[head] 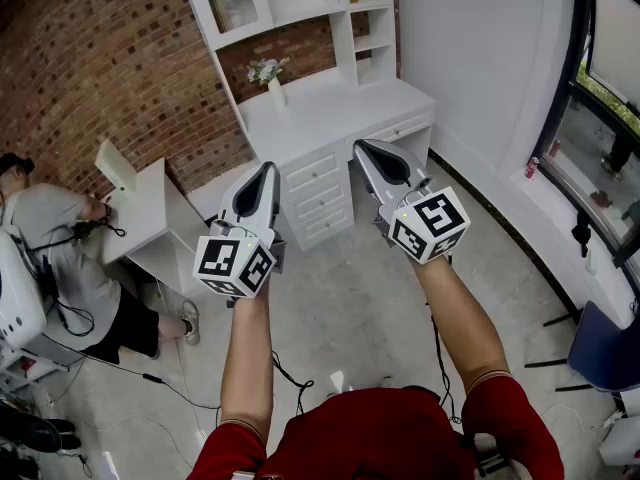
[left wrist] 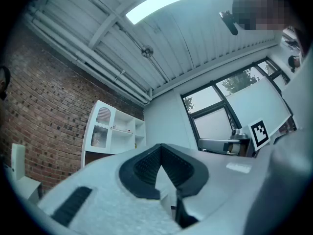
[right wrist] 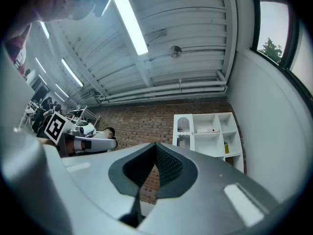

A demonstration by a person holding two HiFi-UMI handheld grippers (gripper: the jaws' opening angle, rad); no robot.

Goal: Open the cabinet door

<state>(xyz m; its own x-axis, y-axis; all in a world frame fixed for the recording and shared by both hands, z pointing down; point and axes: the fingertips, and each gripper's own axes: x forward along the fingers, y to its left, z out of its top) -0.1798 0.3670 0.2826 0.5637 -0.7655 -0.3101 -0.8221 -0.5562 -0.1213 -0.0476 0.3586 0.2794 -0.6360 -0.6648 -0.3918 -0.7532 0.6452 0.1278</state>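
Note:
The white hutch stands against the brick wall, and its arched, glass-fronted cabinet door (head: 235, 6) at the upper left is closed. The same door (left wrist: 100, 129) shows in the left gripper view and also in the right gripper view, door (right wrist: 182, 131). Both grippers are held out in front of me, well short of the desk and tilted slightly up. My left gripper (head: 268, 168) (left wrist: 161, 147) is shut with nothing in it. My right gripper (head: 362, 146) (right wrist: 156, 145) also looks shut and empty. Neither touches the cabinet.
Below the hutch is a white desk (head: 340, 98) with drawers (head: 320, 193) and a vase of flowers (head: 270, 78). A person (head: 60, 258) sits at a small white table (head: 150, 218) on the left. Cables (head: 290, 378) lie on the floor. A window (head: 600, 118) and a blue chair (head: 610, 353) are on the right.

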